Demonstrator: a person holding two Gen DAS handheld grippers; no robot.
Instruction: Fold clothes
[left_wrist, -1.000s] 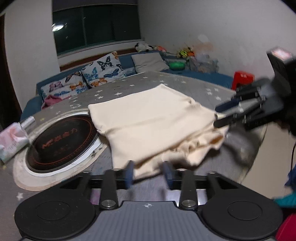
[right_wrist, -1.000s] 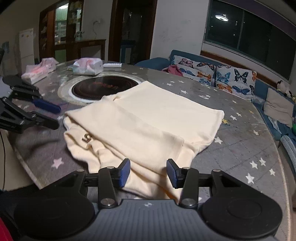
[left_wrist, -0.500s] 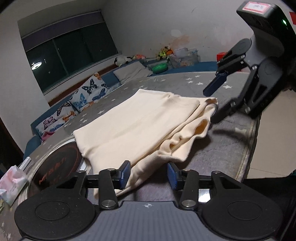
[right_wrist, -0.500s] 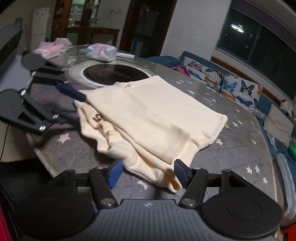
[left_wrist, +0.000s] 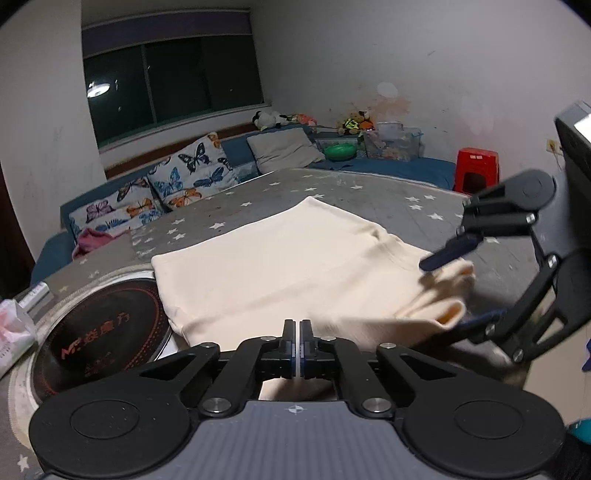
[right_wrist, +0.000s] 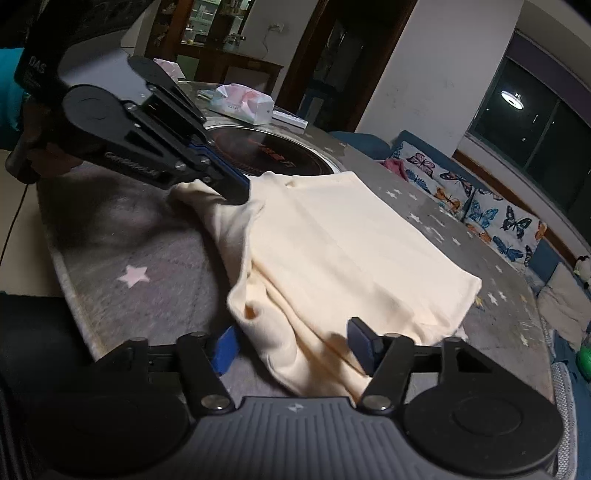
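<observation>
A cream garment (left_wrist: 295, 258) lies folded on the grey star-print table (left_wrist: 369, 188). My left gripper (left_wrist: 298, 347) is shut, and its fingertips pinch the garment's near corner. The right wrist view shows that gripper (right_wrist: 238, 190) at the upper left with the cream corner (right_wrist: 207, 195) bunched up in its tip. My right gripper (right_wrist: 293, 345) straddles the garment's (right_wrist: 351, 251) thick folded edge and its jaws are closing, with a gap still showing at the pads. From the left wrist view the right gripper (left_wrist: 461, 288) has one finger above and one below that edge.
A round black hotplate (left_wrist: 103, 332) is set into the table beside the garment. A tissue pack (right_wrist: 243, 103) lies beyond the hotplate (right_wrist: 273, 155). A sofa with butterfly cushions (left_wrist: 192, 173) and a red stool (left_wrist: 476, 170) stand past the table. The table's edge (right_wrist: 70, 280) runs close below both grippers.
The left jaws have closed on the garment's near corner, which now stands bunched up. The right gripper has rolled and moved in until the folded edge lies between its fingers.
</observation>
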